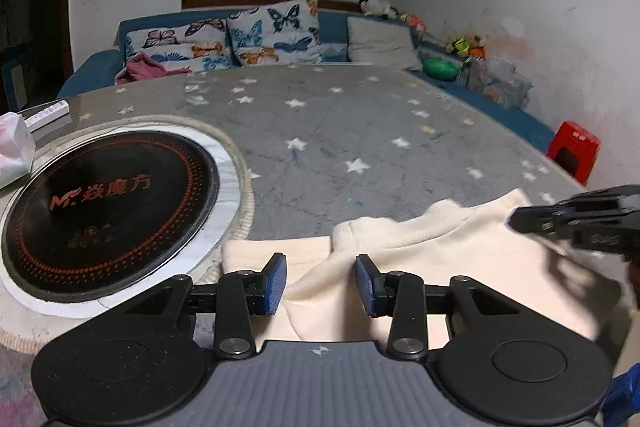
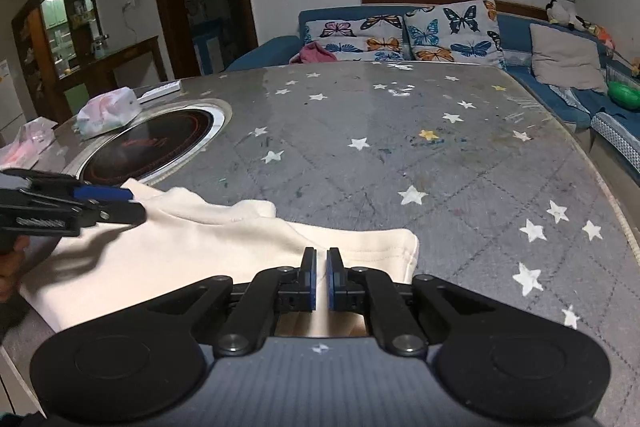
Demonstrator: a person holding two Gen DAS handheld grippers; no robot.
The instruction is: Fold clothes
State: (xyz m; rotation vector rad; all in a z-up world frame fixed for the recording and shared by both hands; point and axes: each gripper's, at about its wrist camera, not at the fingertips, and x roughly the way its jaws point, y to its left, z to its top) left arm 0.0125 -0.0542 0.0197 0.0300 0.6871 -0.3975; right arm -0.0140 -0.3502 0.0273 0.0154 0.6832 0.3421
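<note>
A cream garment [image 1: 420, 259] lies partly folded on the grey star-patterned table [image 1: 340, 131], near its front edge. My left gripper [image 1: 320, 283] is open, its blue pads on either side of a raised fold of the cloth, low over it. My right gripper [image 2: 321, 279] has its jaws nearly closed just above the garment [image 2: 192, 251] near its right hem; I cannot tell whether cloth is pinched. Each gripper shows in the other's view: the right one [image 1: 580, 223] over the garment's right side, the left one [image 2: 80, 207] over its left side.
A round black induction hob [image 1: 108, 211] is set in the table left of the garment. A tissue pack [image 2: 108, 111] and a remote [image 1: 46, 117] lie beyond it. A blue sofa with butterfly cushions [image 1: 264, 35] runs behind the table. A red stool [image 1: 574, 151] stands at the right.
</note>
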